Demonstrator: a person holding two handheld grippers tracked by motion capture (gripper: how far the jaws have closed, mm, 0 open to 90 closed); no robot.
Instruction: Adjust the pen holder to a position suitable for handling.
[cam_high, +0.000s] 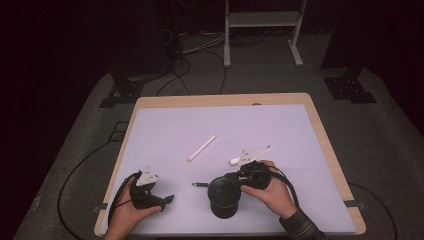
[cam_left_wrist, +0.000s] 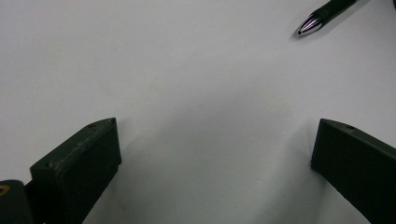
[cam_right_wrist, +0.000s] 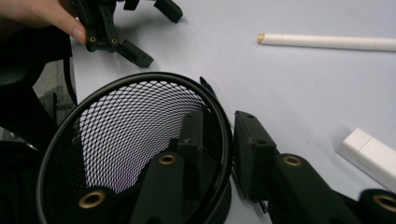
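Black wire mesh forms the round pen cup standing upright near the front edge of the white table, at about 5 o'clock of its middle. The right gripper pinches its rim: in the right gripper view one jaw sits inside the mesh wall and the other outside, pressed together on that wall. Such a cup is probably light and fairly stiff, though thin mesh may flex a little, so the rolled rim looks the soundest place to take it; its open mouth points up and its long axis is vertical. At 9 o'clock from the cup, the left gripper rests in the person's left hand with its jaws spread wide over bare table, holding nothing. Between the two grippers lies a dark slim pen with a shiny metal tip, its long axis running roughly 3 to 9 o'clock, tip toward the left gripper; it is likely hard, smooth and apt to roll, best taken across the barrel. Farther off, at 12 o'clock from the cup, lies a white slender stick-like pen, its axis running from 7 to 1 o'clock. A small white block lies close to the right gripper in its own view.
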